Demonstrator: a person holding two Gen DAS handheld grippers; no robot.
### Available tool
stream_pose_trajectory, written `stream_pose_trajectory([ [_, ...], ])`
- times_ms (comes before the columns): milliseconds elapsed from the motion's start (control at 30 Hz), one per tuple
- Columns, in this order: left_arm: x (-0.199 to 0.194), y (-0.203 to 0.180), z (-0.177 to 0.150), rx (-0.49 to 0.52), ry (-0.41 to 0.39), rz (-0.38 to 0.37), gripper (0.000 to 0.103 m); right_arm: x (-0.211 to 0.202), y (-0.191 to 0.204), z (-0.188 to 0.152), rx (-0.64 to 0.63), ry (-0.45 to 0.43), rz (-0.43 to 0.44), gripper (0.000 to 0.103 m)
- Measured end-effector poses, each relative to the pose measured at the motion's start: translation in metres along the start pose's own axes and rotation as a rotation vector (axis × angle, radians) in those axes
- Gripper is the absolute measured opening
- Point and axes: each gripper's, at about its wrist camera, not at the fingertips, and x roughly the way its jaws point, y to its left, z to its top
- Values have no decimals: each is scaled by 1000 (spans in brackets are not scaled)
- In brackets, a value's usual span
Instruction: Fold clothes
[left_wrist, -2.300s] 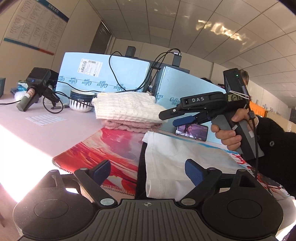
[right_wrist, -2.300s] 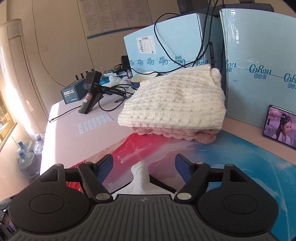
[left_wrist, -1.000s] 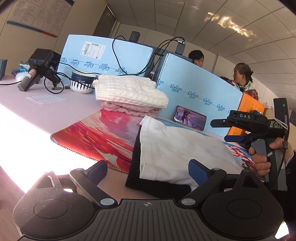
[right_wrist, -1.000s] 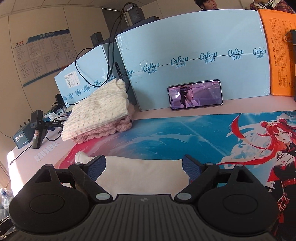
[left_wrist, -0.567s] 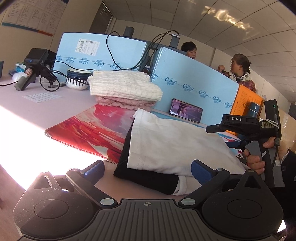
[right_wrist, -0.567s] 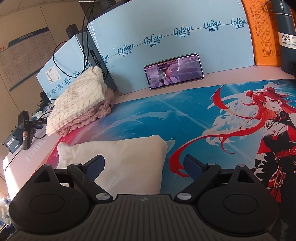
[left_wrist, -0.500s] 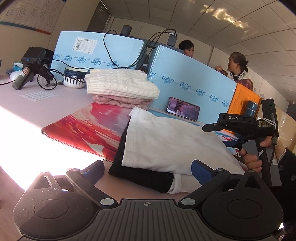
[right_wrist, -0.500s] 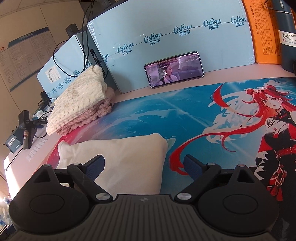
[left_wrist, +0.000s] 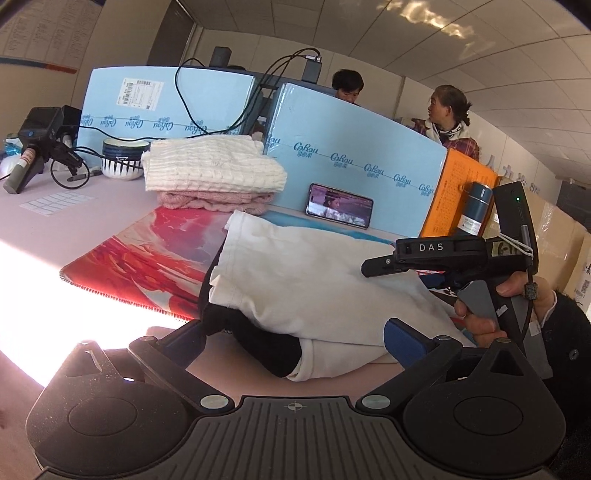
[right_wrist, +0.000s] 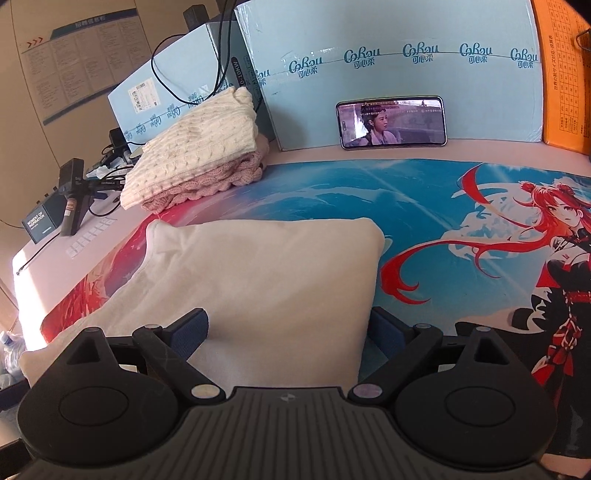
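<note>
Folded white garment at centre frame, over a black garment, on the printed mat on the surface. Left hand-held gripper wide open at bottom, holding nothing. Right hand-held gripper likewise wide open, low over the white cloth. Knit sweaters stacked upper left; phone upper centre.

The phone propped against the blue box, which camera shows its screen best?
The right wrist view: the phone faces the camera squarely, with the video on its screen clear. In the left wrist view the phone appears smaller, farther off and angled, its picture hard to read.
</note>
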Motion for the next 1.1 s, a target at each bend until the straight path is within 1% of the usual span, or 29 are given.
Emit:
stream_pose_trajectory([
  [67, 4, 0, 0, -24, 7, -29, 103, -4, 3, -3, -3, 7, 4, 93],
  [100, 8, 2, 0, -41, 20, -36, 103, -6, 5, -5, -5, 11, 7, 93],
  [167, 14, 3, -1, -58, 22, -39, 103, -10, 8, -8, -8, 19, 11, 93],
  [333, 24, 2, 6, -38, -9, -63, 103, -20, 15, -17, -12, 37, 24, 93],
  [400, 28, 0, 10, -23, -23, -75, 103, -25, 13, -19, 16, 45, 49, 93],
  [467, 38, 3, 13, -26, -3, -81, 103, -30, 12, -20, 44, 55, 87, 93],
  [533, 46, 7, 13, -50, 23, -80, 103, -33, 10, -21, 65, 62, 117, 93],
  [633, 49, 11, 10, -89, 30, -79, 103, -29, 5, -16, 41, 49, 94, 93],
  [733, 49, 14, 6, -128, 29, -84, 103, -12, -10, -1, 61, 28, 83, 93],
  [800, 47, 15, 6, -165, 20, -103, 103, 0, -21, 10, 75, 14, 76, 93],
  [900, 50, 26, 5, -282, 7, -179, 103, 14, -28, 22, 101, 16, 87, 92],
  [933, 52, 29, 5, -314, 4, -205, 103, 18, -30, 26, 111, 20, 92, 90],
  [967, 54, 28, 5, -320, 2, -210, 103, 22, -32, 30, 121, 23, 98, 87],
  [1000, 56, 27, 6, -318, 1, -207, 103, 26, -33, 34, 130, 27, 104, 79],
  [1033, 59, 24, 7, -312, -1, -201, 102, 30, -35, 38, 140, 30, 110, 66],
  [1067, 62, 21, 7, -298, -2, -189, 102, 34, -36, 40, 145, 34, 116, 59],
  [1100, 64, 17, 8, -282, -2, -176, 101, 34, -35, 40, 139, 35, 118, 48],
])
